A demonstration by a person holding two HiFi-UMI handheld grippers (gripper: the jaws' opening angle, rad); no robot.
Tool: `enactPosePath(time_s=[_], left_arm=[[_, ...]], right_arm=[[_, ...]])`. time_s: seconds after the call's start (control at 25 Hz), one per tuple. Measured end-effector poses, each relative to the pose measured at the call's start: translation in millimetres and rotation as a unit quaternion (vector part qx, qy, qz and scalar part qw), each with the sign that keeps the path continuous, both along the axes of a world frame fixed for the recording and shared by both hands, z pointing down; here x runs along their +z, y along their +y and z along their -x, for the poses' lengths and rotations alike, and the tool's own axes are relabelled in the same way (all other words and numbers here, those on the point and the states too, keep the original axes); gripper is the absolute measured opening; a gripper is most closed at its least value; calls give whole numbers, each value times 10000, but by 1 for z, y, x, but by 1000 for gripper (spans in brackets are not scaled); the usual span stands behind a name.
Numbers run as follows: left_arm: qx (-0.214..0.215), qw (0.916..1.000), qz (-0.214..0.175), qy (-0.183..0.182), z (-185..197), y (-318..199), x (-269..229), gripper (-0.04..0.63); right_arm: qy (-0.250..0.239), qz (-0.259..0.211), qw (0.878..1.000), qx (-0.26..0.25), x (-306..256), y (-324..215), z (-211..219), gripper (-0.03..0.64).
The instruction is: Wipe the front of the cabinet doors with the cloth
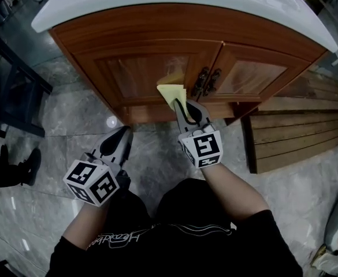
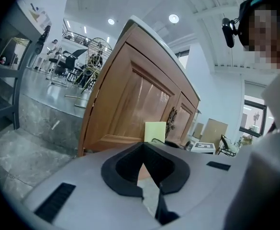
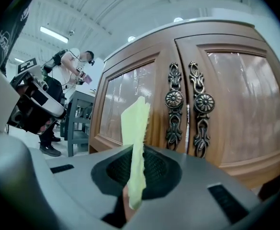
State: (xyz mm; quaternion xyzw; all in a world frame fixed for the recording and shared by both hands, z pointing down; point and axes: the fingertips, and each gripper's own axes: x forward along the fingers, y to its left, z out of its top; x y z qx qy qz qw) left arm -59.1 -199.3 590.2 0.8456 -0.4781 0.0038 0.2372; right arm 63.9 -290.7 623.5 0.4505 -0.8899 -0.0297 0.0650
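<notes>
Sticking up from the right gripper's clenched jaws, the cloth faces the cabinet; left gripper's closed.

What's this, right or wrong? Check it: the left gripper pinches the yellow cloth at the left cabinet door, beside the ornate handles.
Wrong on one point: the right gripper, not the left, pinches the yellow cloth at the left cabinet door, beside the ornate handles. The right gripper view shows the cloth clamped between its jaws.
</notes>
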Motion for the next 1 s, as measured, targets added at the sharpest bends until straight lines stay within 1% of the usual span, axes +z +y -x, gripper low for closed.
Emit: enactPosePath(time_s=[0.24,0.6,0.84,1.0], left_arm=[[92,10000,26,5,-12,-3,3,6],[139,9999,38,-9,-18,-5,6,6],[138,9999,38,-16,-17,-6,9,6],[205,9998,-48,-25,-15,-6,8,5]], right_arm=[[-61,31,9998,209,1,-1,-27,40],[-103,60,9990,441,5,1,-62,40],[-305,166,9968,725,9,2,-86,40],[-554,245,9952,764,7,8,-92,40]])
